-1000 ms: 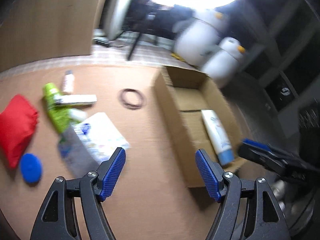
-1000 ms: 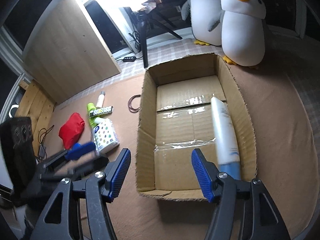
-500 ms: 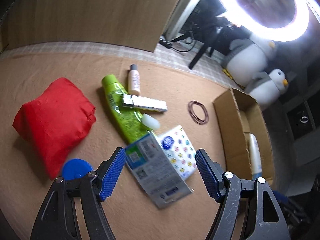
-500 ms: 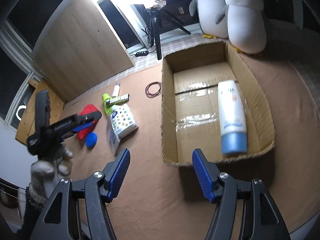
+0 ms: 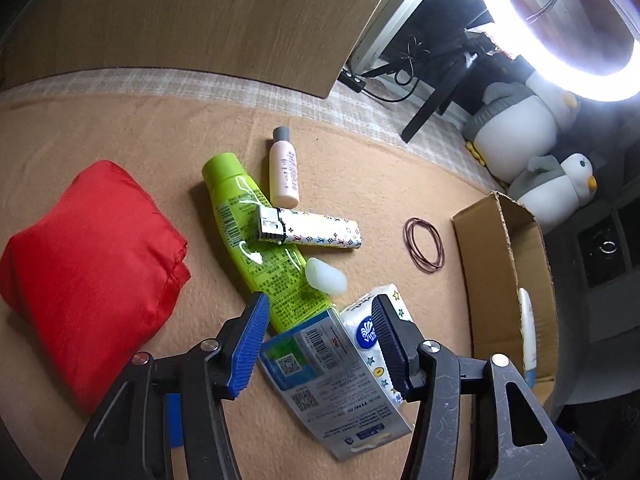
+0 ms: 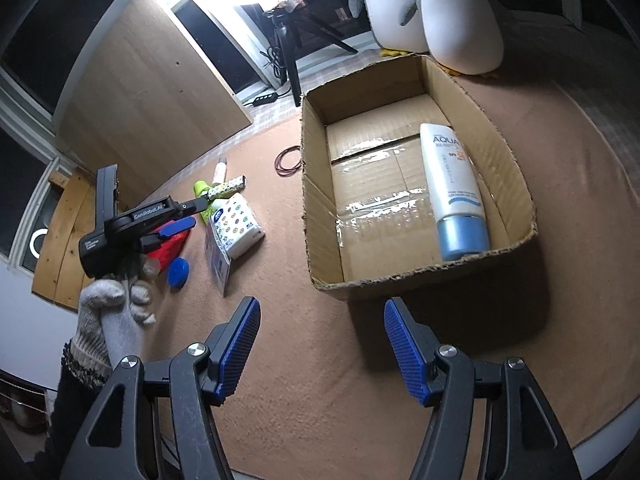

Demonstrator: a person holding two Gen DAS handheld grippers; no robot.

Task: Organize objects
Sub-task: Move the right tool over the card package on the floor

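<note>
blue ribbed pads line the fingers (image 5: 248,344) of our left gripper (image 5: 318,346), which have just been closing. they straddle a flat blister card (image 5: 332,380) without visibly pressing it. the card leans on a tissue pack (image 5: 382,320), beside a green bottle (image 5: 256,240), a patterned lighter (image 5: 310,232), a pink bottle (image 5: 284,172) and a red pouch (image 5: 88,272), all on the tan worktop (image 5: 120,140). our right gripper (image 6: 320,348) hovers with fingers spread and nothing between them, just before the cardboard box (image 6: 320,216). a white tube with a blue cap (image 6: 454,188) lies inside the box along its right wall.
</note>
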